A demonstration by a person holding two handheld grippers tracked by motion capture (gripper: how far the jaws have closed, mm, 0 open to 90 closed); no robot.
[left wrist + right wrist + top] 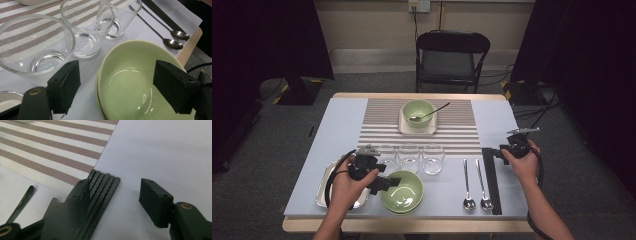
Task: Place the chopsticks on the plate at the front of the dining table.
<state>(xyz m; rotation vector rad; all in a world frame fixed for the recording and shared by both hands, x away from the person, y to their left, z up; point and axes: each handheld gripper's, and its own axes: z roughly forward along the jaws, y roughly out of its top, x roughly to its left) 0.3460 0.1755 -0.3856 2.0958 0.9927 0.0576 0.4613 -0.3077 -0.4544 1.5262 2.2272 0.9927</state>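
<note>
At the table's near edge, the left gripper (384, 183) hangs over the stacked green bowls (402, 192), jaws spread wide, one jaw outside the near rim and the other over the hollow, as the left gripper view shows (130, 82). The bowls sit just right of a metal tray (323, 192) and just in front of three empty glasses (409, 157), so the only open room to move them is upward. To the right lie two spoons (476, 182), handles pointing away from the person. Beside them, the right gripper (502, 152) hovers at the far end of the black strips (492, 180), which run front to back; its jaws stand apart, astride that end (105, 187). Farther off, a second green bowl (418, 112) with a spoon rests on the striped mat (377, 125).
</note>
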